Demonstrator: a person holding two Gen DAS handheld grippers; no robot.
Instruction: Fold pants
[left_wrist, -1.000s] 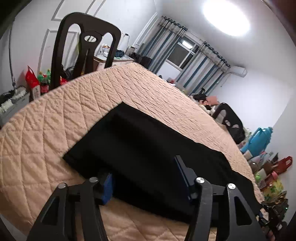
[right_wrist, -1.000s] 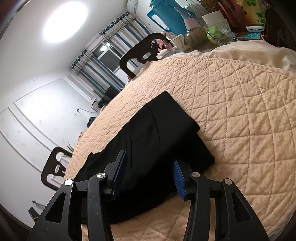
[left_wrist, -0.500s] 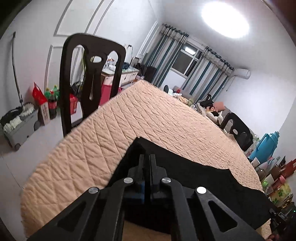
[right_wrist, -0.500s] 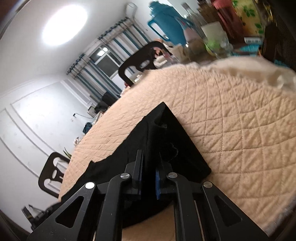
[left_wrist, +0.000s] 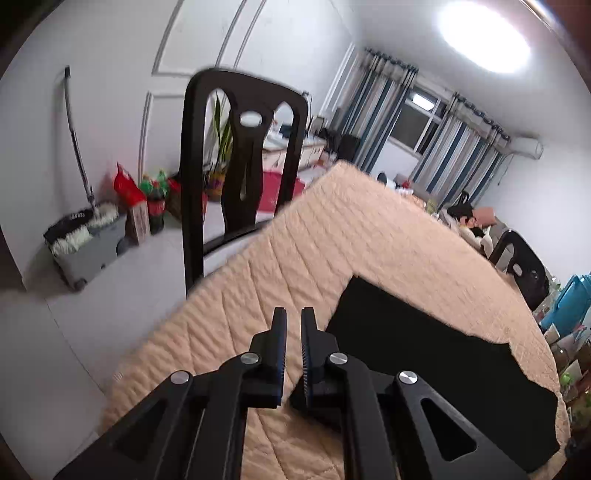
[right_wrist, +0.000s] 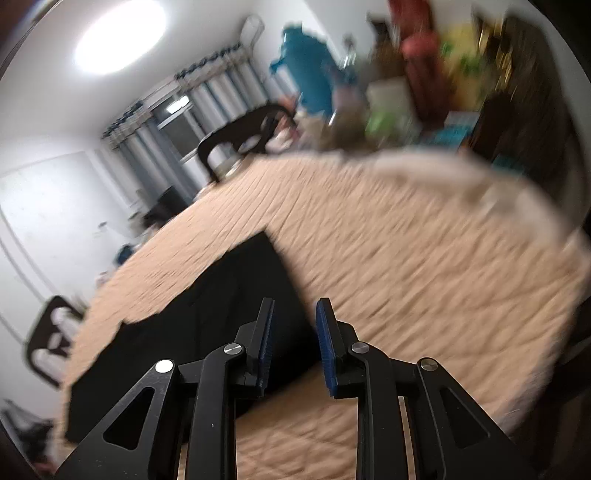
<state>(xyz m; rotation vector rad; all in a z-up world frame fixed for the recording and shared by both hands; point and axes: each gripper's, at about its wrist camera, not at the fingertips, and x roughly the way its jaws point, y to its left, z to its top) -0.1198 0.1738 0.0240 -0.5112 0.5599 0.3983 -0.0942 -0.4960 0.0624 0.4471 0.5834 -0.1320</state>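
Note:
The black pants (left_wrist: 443, 369) lie folded flat on the beige quilted cover (left_wrist: 351, 240), to the right of my left gripper (left_wrist: 293, 321). The left jaws are opening; a narrow gap shows only quilt between them. In the blurred right wrist view the pants (right_wrist: 207, 317) lie under and left of my right gripper (right_wrist: 295, 314). The right jaws are opening too and stand apart above the near right corner of the pants. No cloth is pinched between the blue pads (right_wrist: 325, 343).
A black chair (left_wrist: 240, 166) stands at the cover's left edge, with a mop bucket (left_wrist: 85, 240) and bottles on the floor behind. Another black chair (left_wrist: 524, 266) and a blue jug (left_wrist: 569, 306) are at the right. A white cloth (right_wrist: 443, 166) borders the quilt's far side.
Both grippers closed at the pants' near edge half a second ago, then parted and rose. The left view swung left off the pants; the right jaws now stand clearly wider.

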